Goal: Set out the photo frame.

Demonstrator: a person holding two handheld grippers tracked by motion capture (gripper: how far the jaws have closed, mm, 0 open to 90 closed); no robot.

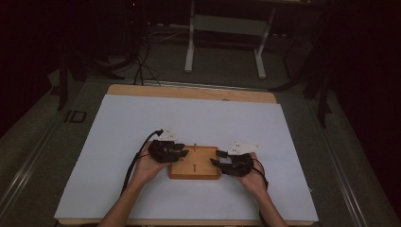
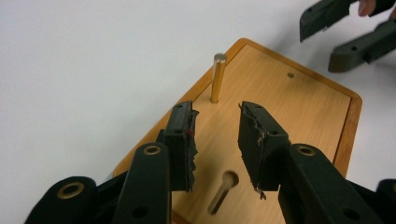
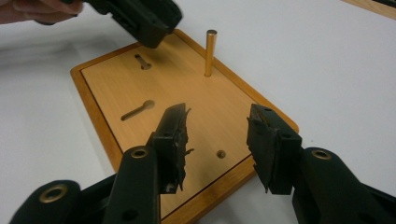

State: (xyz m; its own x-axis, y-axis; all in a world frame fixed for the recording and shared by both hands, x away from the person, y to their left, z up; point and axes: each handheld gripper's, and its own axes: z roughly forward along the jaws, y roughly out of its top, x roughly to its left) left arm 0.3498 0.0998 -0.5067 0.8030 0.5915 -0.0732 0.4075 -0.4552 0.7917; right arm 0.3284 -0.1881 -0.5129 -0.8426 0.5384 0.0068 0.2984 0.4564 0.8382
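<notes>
Two claws are in my hands, and both are over a small wooden board (image 1: 195,163) that lies flat on the white desk (image 1: 123,123). My left claw (image 1: 183,150) is at the left end of the board, and my right claw (image 1: 216,158) is at the right end. In the left gripper view, my left claw (image 2: 215,140) is partly open, with a clear gap between its two black jaws, and it holds nothing. Its torn black pads (image 2: 254,140) hang over the wood. Just past its tips a gold pin (image 2: 217,78) stands up straight near the edge of the board. Between the jaws, lower down, I see a slot shaped like a keyhole (image 2: 223,191) cut into the wood. A tiny round hole (image 2: 291,74) sits near the far end. In the right gripper view, my right claw (image 3: 217,140) is open wider, and it holds nothing too. A small round hole (image 3: 221,153) lies in the wood between its jaws. The gold pin (image 3: 210,52) stands farther off, by the far edge. Two keyhole slots are cut in the board, one near (image 3: 138,110) and one far (image 3: 143,61). My left claw (image 3: 140,18) hangs over the far slot, dark and close to the wood. My left hand (image 1: 147,166) and my right hand (image 1: 254,179) rest low on the desk.
</notes>
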